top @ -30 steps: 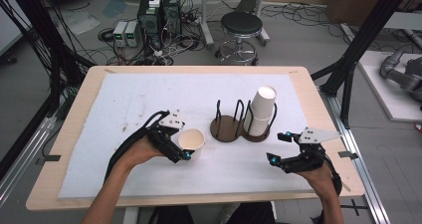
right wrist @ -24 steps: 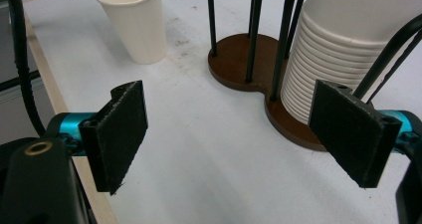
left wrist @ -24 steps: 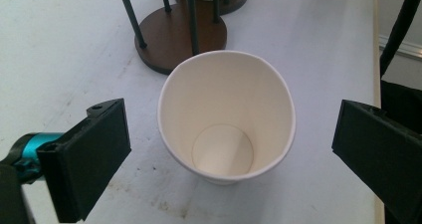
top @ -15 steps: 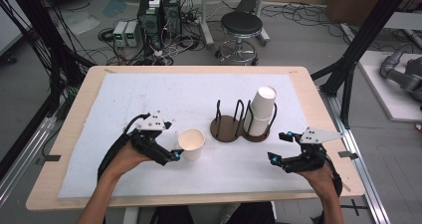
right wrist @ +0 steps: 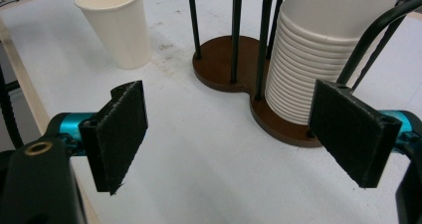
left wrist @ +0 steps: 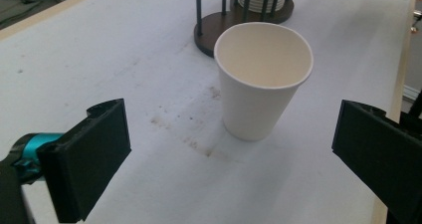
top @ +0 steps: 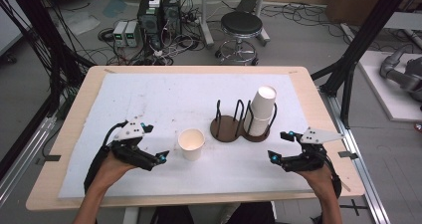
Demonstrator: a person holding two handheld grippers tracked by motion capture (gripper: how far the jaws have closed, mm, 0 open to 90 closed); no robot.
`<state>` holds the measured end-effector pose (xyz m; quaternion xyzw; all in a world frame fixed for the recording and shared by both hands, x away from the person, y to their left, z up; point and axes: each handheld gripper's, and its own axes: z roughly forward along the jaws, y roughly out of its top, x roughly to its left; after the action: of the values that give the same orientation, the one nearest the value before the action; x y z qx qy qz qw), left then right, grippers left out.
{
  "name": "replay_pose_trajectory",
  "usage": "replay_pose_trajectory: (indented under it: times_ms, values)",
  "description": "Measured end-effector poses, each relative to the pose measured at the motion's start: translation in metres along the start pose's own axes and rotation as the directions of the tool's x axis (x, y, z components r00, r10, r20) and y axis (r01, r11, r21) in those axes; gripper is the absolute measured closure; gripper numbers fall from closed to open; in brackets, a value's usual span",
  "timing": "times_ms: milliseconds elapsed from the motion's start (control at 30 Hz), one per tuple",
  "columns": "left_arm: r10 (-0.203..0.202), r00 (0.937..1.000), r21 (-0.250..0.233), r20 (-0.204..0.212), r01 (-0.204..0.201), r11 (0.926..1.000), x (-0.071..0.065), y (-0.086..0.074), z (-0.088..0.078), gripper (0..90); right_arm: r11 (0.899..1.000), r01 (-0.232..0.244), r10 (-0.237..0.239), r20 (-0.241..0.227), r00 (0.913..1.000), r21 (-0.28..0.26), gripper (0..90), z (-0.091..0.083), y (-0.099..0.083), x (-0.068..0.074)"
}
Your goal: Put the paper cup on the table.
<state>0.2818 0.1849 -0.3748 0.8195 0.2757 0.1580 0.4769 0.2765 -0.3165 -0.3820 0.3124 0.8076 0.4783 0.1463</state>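
While both grippers stand wide open and empty, the left gripper [top: 155, 143] just left of it, right gripper [top: 278, 145] well apart, the plain white paper cup [top: 191, 144] stands upright, mouth up, empty, beside the cup holder [top: 234, 127] on the white mat [top: 149, 99].

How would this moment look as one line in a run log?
left gripper: open, clear of cup | right gripper: open, empty | cup: upright on mat | stack: in holder

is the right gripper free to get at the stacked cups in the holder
Probably yes: the right gripper is open, and bare mat lies between it and the cup stack, though the holder's wire posts ring it.
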Motion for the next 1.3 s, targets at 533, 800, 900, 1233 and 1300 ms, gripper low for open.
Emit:
replay_pose_trajectory:
  times_ms: [533,800,900,1233,1300]
  values:
    - [-0.079,0.9924,-0.046,-0.094,0.075,0.9961,0.004,-0.034,-0.019,1.7,1.0,-0.016,0.016,0.034,0.9993,0.001,16.2,0.002,-0.007,-0.002]
    - [-0.095,0.9884,-0.046,-0.119,0.09,0.9949,0.006,-0.045,-0.028,1.7,1.0,-0.031,0.031,0.038,0.9988,0.0,16.1,0.002,-0.01,-0.004]
    - [-0.101,0.9869,-0.045,-0.125,0.096,0.9943,0.007,-0.047,-0.029,1.7,0.999,-0.034,0.034,0.037,0.9987,0.002,16.2,0.002,-0.01,-0.005]
    - [-0.109,0.9867,-0.054,-0.121,0.103,0.9932,0.008,-0.05,-0.029,1.7,0.999,-0.04,0.04,0.048,0.998,0.004,16.1,-0.001,-0.013,-0.006]
    - [-0.105,0.9869,-0.049,-0.122,0.099,0.9938,0.008,-0.05,-0.028,1.7,0.999,-0.045,0.045,0.048,0.9978,0.002,16.2,-0.001,-0.013,-0.005]
